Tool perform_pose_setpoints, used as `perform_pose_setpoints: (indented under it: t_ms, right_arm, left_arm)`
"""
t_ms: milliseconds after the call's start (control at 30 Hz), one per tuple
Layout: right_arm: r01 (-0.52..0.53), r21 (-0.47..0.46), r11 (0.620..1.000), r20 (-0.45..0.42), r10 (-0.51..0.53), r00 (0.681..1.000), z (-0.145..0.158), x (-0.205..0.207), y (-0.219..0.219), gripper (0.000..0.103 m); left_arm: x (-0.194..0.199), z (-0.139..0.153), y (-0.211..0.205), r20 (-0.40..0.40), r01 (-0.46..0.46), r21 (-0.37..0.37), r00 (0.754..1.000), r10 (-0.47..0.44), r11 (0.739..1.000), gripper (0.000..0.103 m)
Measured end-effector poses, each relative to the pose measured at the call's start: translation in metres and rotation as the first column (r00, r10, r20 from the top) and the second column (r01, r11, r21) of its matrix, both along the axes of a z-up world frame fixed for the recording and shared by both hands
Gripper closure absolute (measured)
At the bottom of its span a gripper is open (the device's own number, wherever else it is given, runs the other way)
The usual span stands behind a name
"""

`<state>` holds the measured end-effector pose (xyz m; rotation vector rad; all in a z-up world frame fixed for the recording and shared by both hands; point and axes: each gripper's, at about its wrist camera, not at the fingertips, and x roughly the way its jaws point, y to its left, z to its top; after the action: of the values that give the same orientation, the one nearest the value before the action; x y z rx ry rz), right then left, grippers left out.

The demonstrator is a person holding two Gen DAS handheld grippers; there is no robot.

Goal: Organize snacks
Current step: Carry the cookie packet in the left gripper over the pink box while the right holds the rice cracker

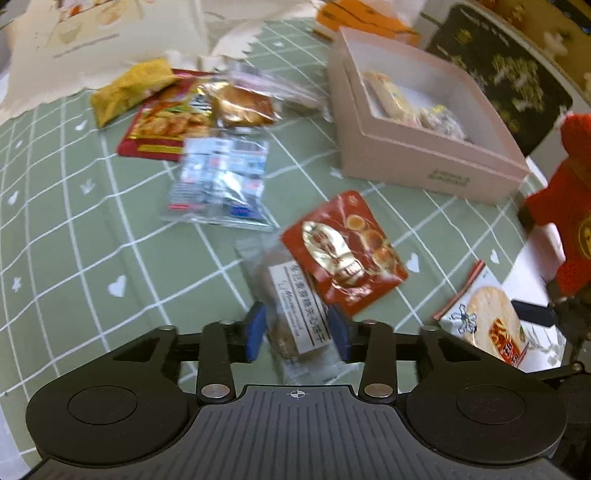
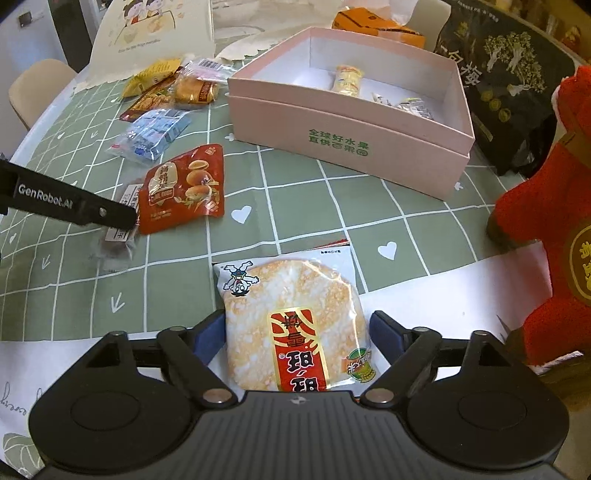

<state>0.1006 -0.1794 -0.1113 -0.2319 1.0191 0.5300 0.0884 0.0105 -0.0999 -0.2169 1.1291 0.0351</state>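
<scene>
My left gripper (image 1: 297, 332) stands open over the green checked cloth, with a clear-wrapped brown cake packet (image 1: 295, 306) lying between its blue pads. A red egg snack packet (image 1: 343, 251) overlaps the far end of that packet. My right gripper (image 2: 297, 336) is open around a round rice cracker packet (image 2: 291, 325), which lies flat between its pads. The open pink box (image 2: 332, 140) sits beyond with a few small packets inside. One black finger of the left gripper (image 2: 92, 212) shows at the left in the right wrist view.
A bag of blue packets (image 1: 221, 181), a yellow pack (image 1: 129, 92), a red flat pack (image 1: 159, 129) and a bun packet (image 1: 240, 103) lie at the back left. A red plush toy (image 2: 546, 240) and a black bag (image 2: 506, 74) stand on the right, and an orange box (image 2: 373, 22) behind the pink box.
</scene>
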Motion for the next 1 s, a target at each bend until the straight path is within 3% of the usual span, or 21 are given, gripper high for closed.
perform_pose_setpoints:
  t_ms: [167,333,467,600,700,833,900,1000]
  right_arm:
    - [0.010,0.015,1.000,0.025,-0.010,1.000,-0.002,-0.004,-0.001,0.013]
    - [0.020,0.018,1.000,0.033,-0.021,0.999,-0.004,-0.004,-0.002,0.009]
    - [0.029,0.019,0.999,0.038,-0.029,0.999,-0.006,-0.002,-0.003,0.005]
    - [0.046,0.029,0.999,0.054,-0.048,0.997,-0.008,-0.001,0.000,0.002]
    - [0.058,0.030,0.998,0.048,-0.060,0.997,-0.007,0.003,0.003,0.003]
    - [0.049,0.020,0.999,0.031,-0.049,0.998,-0.002,0.003,0.007,0.012]
    - [0.029,0.013,0.999,0.016,-0.029,0.999,0.003,0.002,0.008,0.026]
    - [0.036,0.039,0.999,-0.014,-0.036,0.999,0.012,0.002,0.006,0.026]
  left_arm:
    - [0.010,0.000,-0.006,-0.005,0.013,0.025,1.000,-0.013,1.000,0.052]
    - [0.021,-0.003,0.000,0.040,0.020,0.073,0.999,-0.023,0.997,0.052]
    - [0.011,-0.002,0.001,0.026,0.084,0.097,0.996,-0.087,0.992,0.059]
    - [-0.016,0.000,-0.003,-0.005,0.183,0.055,0.983,-0.183,0.982,0.058]
    - [-0.023,-0.002,-0.007,-0.005,0.219,0.072,0.976,-0.219,0.973,0.056]
    - [-0.022,-0.004,-0.013,-0.015,0.254,0.077,0.967,-0.254,0.964,0.045]
    - [-0.023,-0.005,-0.020,-0.015,0.300,0.096,0.954,-0.300,0.949,0.035]
    - [-0.027,-0.006,-0.032,-0.017,0.358,0.109,0.933,-0.358,0.927,0.036]
